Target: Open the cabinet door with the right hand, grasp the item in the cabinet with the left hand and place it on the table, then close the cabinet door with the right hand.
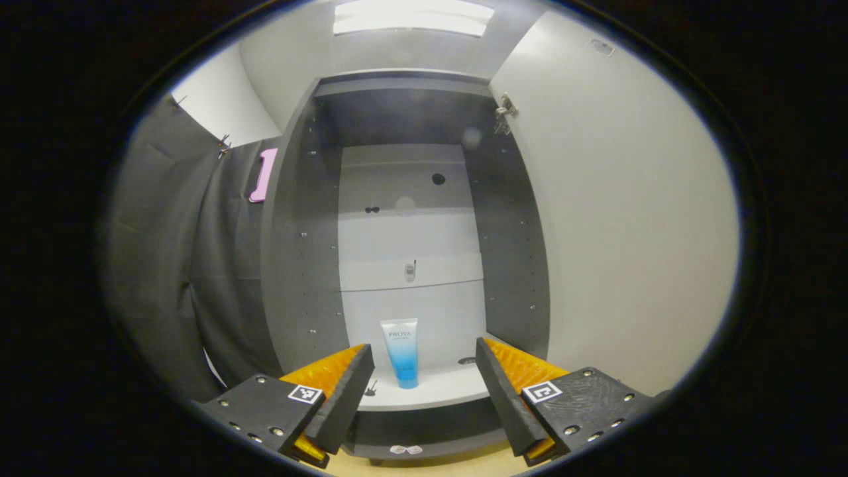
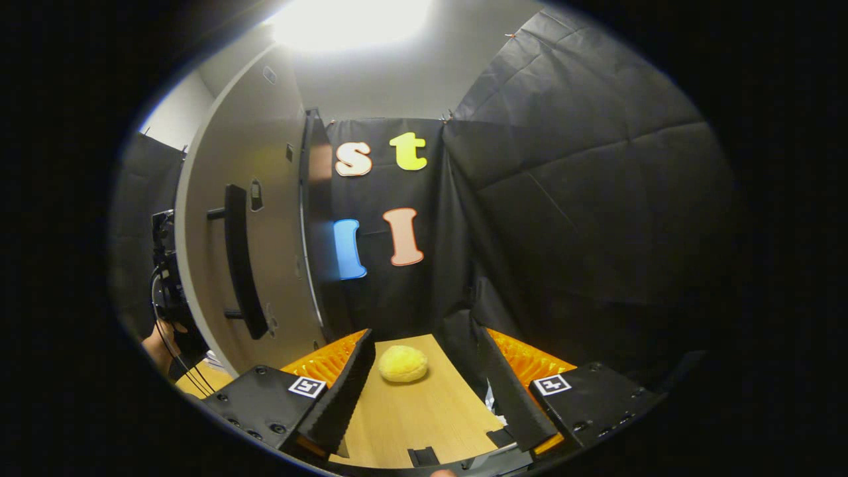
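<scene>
A white-and-blue plastic tube [image 1: 401, 351] stands upright in the open grey cabinet [image 1: 311, 265]; both tongs, left [image 1: 424, 371] and right [image 2: 424, 371], gape apart.

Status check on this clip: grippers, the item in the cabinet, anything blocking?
Left gripper open, lined up on tube standing on cabinet shelf. Right gripper open, empty, over table. Door open; path clear.

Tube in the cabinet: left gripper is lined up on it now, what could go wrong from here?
1. The tube stands upright on its narrow cap on the shelf; a touch from one finger of the open left gripper could tip it before both close.
2. The cabinet door stands open just right of the approach; the gripper might brush it.
3. On the table, a round yellow object takes part of the room for placing.
</scene>
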### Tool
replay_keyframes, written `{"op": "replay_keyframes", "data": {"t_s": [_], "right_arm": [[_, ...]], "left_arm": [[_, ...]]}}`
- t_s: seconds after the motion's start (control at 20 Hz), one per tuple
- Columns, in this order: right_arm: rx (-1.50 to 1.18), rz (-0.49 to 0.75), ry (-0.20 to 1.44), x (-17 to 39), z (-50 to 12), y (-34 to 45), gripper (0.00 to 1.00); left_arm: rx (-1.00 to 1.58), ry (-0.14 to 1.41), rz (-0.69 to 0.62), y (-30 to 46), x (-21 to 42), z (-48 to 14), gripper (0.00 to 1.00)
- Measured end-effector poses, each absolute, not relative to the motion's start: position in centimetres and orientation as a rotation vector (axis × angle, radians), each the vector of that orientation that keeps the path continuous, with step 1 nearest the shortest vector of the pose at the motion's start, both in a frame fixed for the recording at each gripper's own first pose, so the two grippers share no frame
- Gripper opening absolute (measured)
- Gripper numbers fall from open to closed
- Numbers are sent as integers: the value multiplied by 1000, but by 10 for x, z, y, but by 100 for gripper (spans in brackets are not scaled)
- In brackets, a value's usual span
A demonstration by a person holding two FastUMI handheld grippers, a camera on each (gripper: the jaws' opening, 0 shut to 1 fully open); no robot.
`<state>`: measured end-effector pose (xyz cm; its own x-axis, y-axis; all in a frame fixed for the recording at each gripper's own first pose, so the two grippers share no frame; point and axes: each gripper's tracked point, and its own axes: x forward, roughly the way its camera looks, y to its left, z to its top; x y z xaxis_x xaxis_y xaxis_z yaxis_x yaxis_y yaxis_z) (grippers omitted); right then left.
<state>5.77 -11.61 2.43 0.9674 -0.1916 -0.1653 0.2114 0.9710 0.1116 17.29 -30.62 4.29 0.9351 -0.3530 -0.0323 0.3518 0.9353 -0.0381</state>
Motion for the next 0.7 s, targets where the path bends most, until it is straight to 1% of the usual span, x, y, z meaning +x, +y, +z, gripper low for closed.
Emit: {"op": "replay_keyframes", "data": {"t_s": [0.05,0.2,0.25,0.3,0.35,0.45,0.5,0.55,0.6,0.65,0.7], "right_arm": [[146,-230,159,61,21,-117,98],[226,-280,175,67,13,-115,98],[242,-295,176,71,12,-116,92],[247,-313,178,72,11,-118,98],[243,-332,179,71,9,-120,98],[228,-365,183,72,9,-121,98],[223,-372,184,74,10,-120,92],[219,-377,186,77,9,-118,98],[212,-382,188,78,8,-117,92],[205,-386,193,77,6,-117,92],[199,-387,199,79,4,-116,98]], "left_arm": [[-33,41,-363,-309,184,42,94],[-37,50,-356,-314,212,35,93],[-40,60,-354,-315,215,32,92],[-46,71,-354,-317,224,27,92],[-54,84,-356,-320,234,20,94],[-68,116,-362,-324,250,8,94],[-76,131,-363,-327,257,3,94],[-83,146,-362,-327,259,-2,93],[-88,164,-362,-329,264,-8,94],[-91,183,-363,-332,267,-15,91],[-91,198,-362,-333,270,-18,88]]}}
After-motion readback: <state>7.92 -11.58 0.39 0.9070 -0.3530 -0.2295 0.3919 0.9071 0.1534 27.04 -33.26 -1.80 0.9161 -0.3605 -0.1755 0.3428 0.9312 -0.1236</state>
